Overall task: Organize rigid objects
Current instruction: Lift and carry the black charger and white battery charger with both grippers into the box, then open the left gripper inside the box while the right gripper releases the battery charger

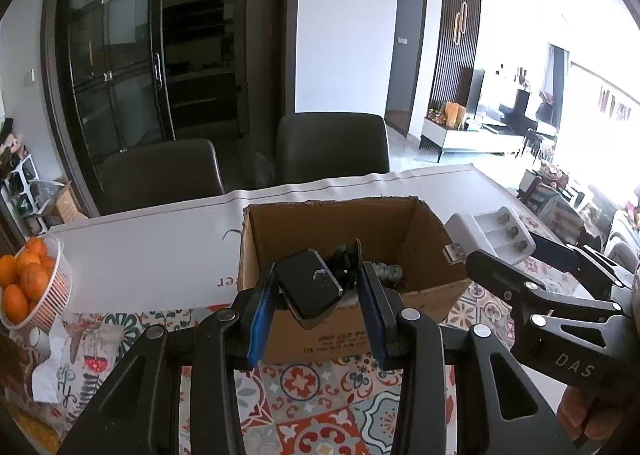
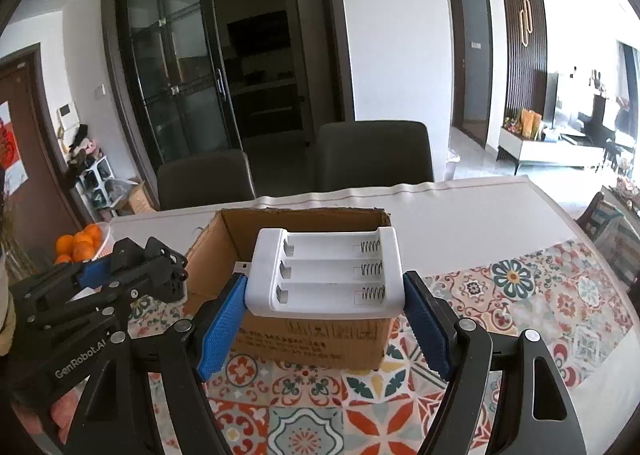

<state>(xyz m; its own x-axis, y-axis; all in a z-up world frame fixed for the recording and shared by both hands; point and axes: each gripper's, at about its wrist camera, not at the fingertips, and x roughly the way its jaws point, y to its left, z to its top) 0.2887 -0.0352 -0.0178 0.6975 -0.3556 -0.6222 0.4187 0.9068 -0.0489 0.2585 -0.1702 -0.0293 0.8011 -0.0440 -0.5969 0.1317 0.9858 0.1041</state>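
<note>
The left gripper [image 1: 316, 295] has its blue-padded fingers [image 1: 262, 313] drawn in on a small black box [image 1: 310, 287], a flat dark block with a silvery edge, held tilted between the pads. The right gripper [image 2: 326, 295] has its fingers [image 2: 222, 319] set wider, clamped on the two ends of a white battery charger [image 2: 326, 275]; its three empty slots face up with the coil springs on the right, and a small metal plug sticks out at its left end.

Both held things hang over a cardboard box [image 2: 308, 339] with an open top. In the left wrist view the black box sits above the near wall of the cardboard box, and dark odds and ends [image 1: 348, 261] lie inside on the bottom; what they are I cannot tell. In the same view the charger [image 1: 490, 233] hangs just beside the right-hand rim of the cardboard box, outside it.

The cardboard box stands on a table [image 2: 500, 295] covered with a patterned tile-print cloth, with a plain white sheet [image 1: 160, 255] across its far part. A white basket of oranges [image 1: 30, 287] stands at the left end of the table. Two dark chairs [image 2: 372, 153] stand behind the table, in front of a tall glass-door cabinet [image 2: 176, 67].
</note>
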